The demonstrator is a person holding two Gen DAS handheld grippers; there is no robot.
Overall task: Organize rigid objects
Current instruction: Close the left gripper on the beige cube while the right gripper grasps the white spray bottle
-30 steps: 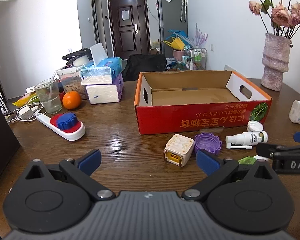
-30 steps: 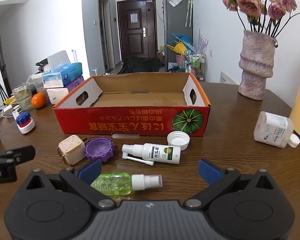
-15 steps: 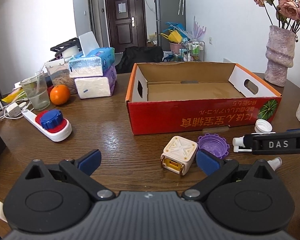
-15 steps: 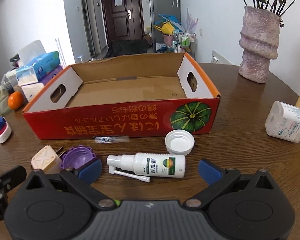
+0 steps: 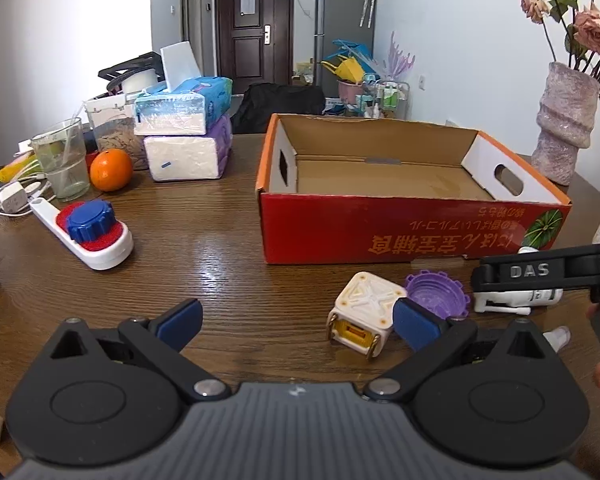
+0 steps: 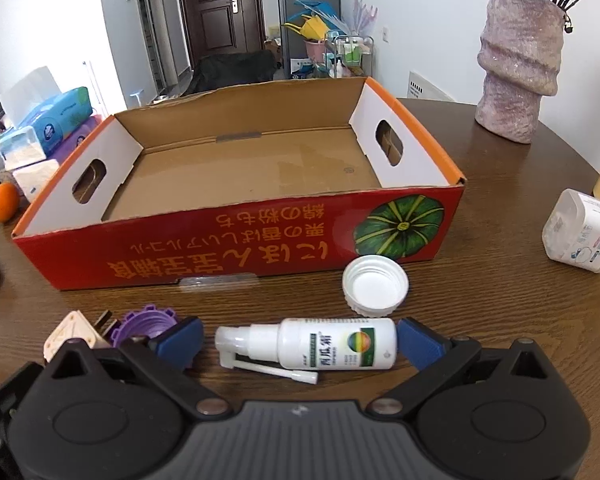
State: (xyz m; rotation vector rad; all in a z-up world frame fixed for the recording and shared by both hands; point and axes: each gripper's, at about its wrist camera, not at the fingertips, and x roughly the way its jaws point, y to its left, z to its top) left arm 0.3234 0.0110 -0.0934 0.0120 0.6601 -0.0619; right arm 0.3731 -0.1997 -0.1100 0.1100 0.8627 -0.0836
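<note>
**Ana:** Spray bottle (image 6: pixel 332 344) first, I'd say. It lies on its side on the table (image 6: pixel 500 184), just in front of the red box (image 6: pixel 236 248), nozzle to the left and base to the right.

**Ben:** So its long axis runs straight across the right gripper (image 6: pixel 298 338)?

**Ana:** Yes, and that is the catch. The jaws are spread wide with the bottle between the two blue pads, left pad (image 6: pixel 180 338) beside the nozzle, right pad (image 6: pixel 418 342) near the base. Closing now would press it end to end; my guess is a turn of the wrist would grip the body better.

**Ben:** And the left gripper (image 5: pixel 296 320)?

**Ana:** Also spread, holding nothing, farther left above the bare wood. The cream cube (image 5: pixel 364 314) and purple cap (image 5: pixel 436 296) sit by its right pad. The right hand is clearly nearer the bottle.

**Ben:** Any writing?

**Ana:** "DAS" on the right gripper's side, seen from the left camera. Yellow characters, upside down, on the box beside a green pumpkin picture. The bottle's label print is too small to read.
</note>
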